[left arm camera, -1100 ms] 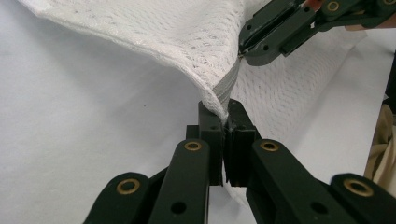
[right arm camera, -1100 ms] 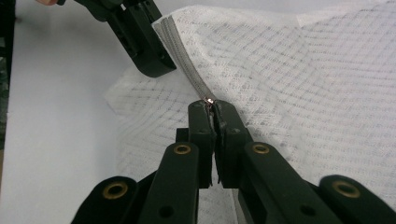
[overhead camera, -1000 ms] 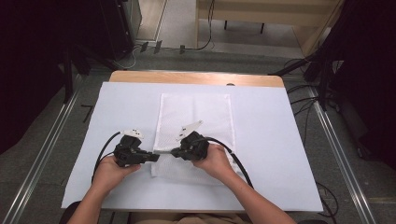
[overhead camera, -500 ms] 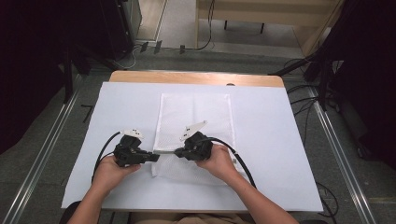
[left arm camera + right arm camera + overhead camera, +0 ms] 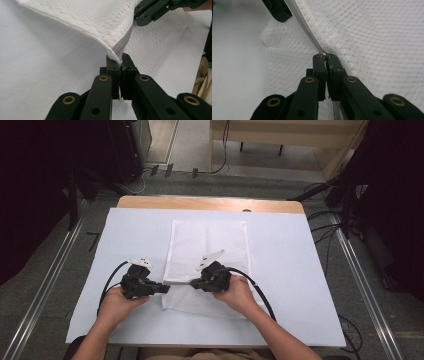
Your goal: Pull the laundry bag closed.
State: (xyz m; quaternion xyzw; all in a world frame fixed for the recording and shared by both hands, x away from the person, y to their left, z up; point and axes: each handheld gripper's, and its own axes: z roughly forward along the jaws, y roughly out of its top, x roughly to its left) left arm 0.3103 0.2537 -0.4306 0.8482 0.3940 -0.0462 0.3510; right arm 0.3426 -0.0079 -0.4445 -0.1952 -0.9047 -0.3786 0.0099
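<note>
Lying flat on white sheet point(image 5: 290, 265) over bench point(image 5: 210, 203): white mesh bag point(image 5: 210, 245), long axis running away from person, roughly centred on sheet. Near end of bag lifted between two claws. Left claw point(image 5: 164, 288) at bag's near left edge, held in left hand point(image 5: 116, 302); right claw point(image 5: 196, 283) just inside bag's near edge, held in right hand point(image 5: 239, 295). Black cables trailing from both toward person.

Left gripper view: left claw point(image 5: 120, 65) closed on corner of mesh bag point(image 5: 100, 20), pinching end of grey zipper tape point(image 5: 122, 45) at bag's edge; bag rising off sheet point(image 5: 42, 65) behind jaws. Right claw point(image 5: 140, 18) beyond, at upper part of same zipper line.

Right gripper view: right claw point(image 5: 326, 58) closed on small copper-coloured zipper pull point(image 5: 324, 53) on mesh bag point(image 5: 374, 37); zipper tape point(image 5: 304, 25) running up and away across bag toward left claw point(image 5: 280, 12).
</note>
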